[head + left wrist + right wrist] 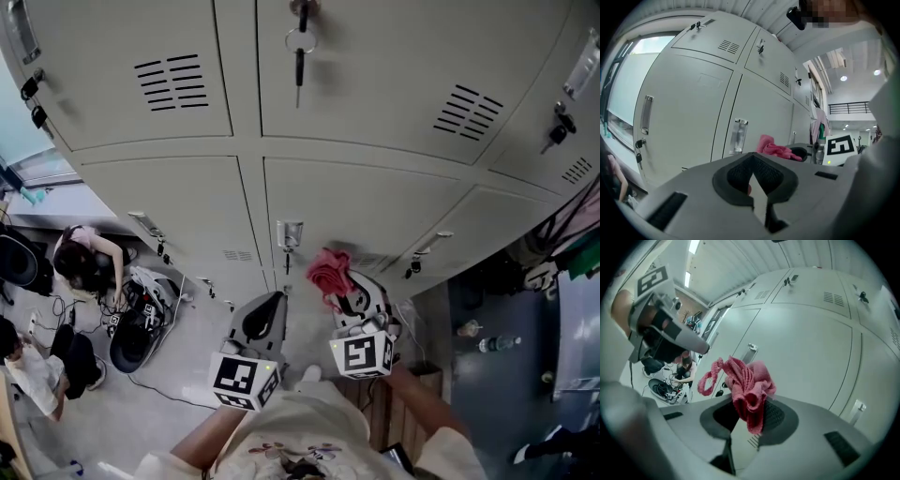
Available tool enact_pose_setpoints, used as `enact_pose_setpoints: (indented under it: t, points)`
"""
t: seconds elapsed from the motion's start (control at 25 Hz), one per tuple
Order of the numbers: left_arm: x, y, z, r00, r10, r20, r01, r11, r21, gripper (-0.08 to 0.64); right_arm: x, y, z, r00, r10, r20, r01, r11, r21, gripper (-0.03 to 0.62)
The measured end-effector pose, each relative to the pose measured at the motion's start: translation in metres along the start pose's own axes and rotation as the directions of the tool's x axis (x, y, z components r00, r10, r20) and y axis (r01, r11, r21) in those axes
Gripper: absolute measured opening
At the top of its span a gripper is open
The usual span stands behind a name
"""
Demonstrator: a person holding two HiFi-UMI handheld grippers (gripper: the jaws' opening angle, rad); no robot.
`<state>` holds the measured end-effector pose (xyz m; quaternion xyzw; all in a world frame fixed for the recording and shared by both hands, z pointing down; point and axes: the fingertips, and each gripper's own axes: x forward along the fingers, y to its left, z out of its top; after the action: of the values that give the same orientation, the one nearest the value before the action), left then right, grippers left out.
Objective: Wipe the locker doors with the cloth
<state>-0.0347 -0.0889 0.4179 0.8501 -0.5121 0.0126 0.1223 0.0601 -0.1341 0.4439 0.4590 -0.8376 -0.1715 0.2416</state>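
Grey locker doors (pixel 366 202) fill the head view in two rows. A crumpled pink cloth (pixel 328 272) sticks out of my right gripper (pixel 349 289), which is shut on it just short of a lower door. The right gripper view shows the cloth (pixel 747 385) bunched between the jaws of that gripper (pixel 749 420), with a loop hanging off to the left. My left gripper (pixel 272 305) hovers beside it, below a metal door handle (pixel 290 234). In its own view the left gripper (pixel 753 180) is shut with nothing in it, and the cloth (pixel 774 148) shows to the right.
A key (pixel 300 56) hangs from the upper middle door. A person (pixel 89 262) crouches on the floor at the left among cables and gear (pixel 141 319). A bottle (pixel 497 344) lies on the dark floor at the right. Vent slots and latches mark each door.
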Motion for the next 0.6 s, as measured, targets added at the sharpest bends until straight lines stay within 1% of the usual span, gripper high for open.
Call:
enact_pose_setpoints:
  t: [0.12, 0.24, 0.36, 0.6]
  points:
    - [-0.001, -0.001, 0.005, 1.0, -0.003, 0.009, 0.003, 1.0, 0.001, 0.005, -0.008, -0.016, 0.031, 0.998, -0.01, 0.054, 0.009, 1.0, 0.024, 0.101]
    - [-0.001, -0.005, 0.007, 1.0, -0.026, 0.007, 0.026, 1.0, -0.005, 0.005, -0.015, -0.03, 0.061, 0.995, -0.008, 0.096, 0.004, 0.999, 0.044, 0.1]
    - [-0.002, -0.009, 0.01, 0.999, -0.033, 0.012, 0.033, 0.999, -0.001, 0.005, -0.019, -0.048, 0.09, 0.993, -0.025, 0.118, 0.021, 0.999, 0.033, 0.101]
    - [-0.007, -0.009, 0.023, 1.0, -0.017, 0.024, 0.017, 1.0, -0.001, 0.005, -0.028, -0.071, 0.137, 0.985, -0.049, 0.166, 0.046, 0.999, 0.026, 0.1]
